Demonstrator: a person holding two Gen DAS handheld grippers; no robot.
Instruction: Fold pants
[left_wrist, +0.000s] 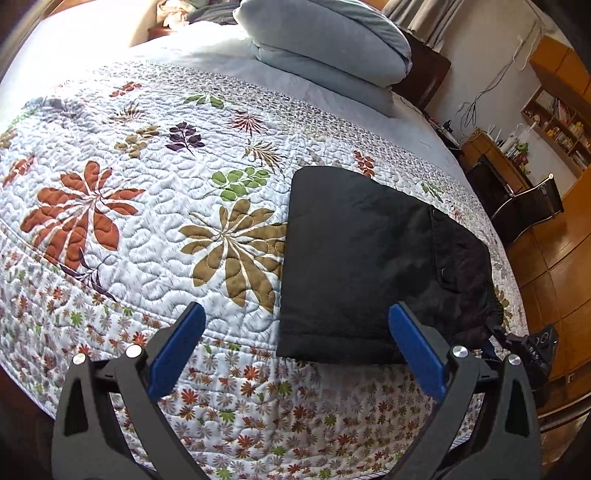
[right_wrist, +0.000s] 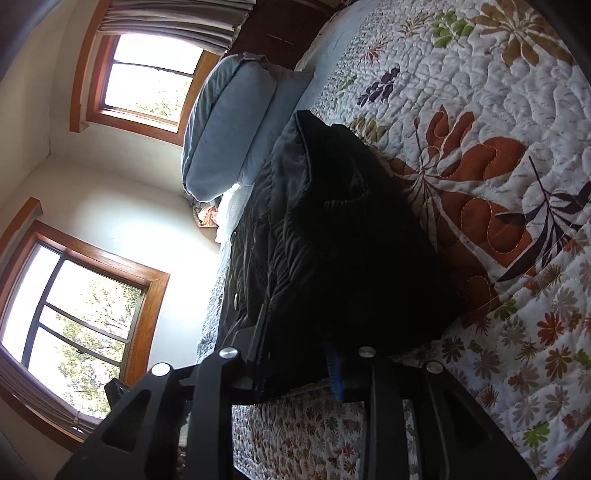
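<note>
in the left wrist view the left tongs (left_wrist: 295, 339) are hanging spread wide at the bottom of the frame, gripping nothing, above the floral quilt (left_wrist: 129, 192) covering the bed. right of centre the black pants (left_wrist: 369, 258) are lying folded into a compact block, a button showing on their right side. blue pillows (left_wrist: 325, 48) are sitting at the top, shelves at the far right. the right wrist view is showing what the other cannot: two windows (right_wrist: 85, 314) along the left, and the right tongs (right_wrist: 334, 365) pressed together, pinching the near edge of the pants (right_wrist: 332, 240) at lower centre, one blue pad peeking out from under the cloth.
</note>
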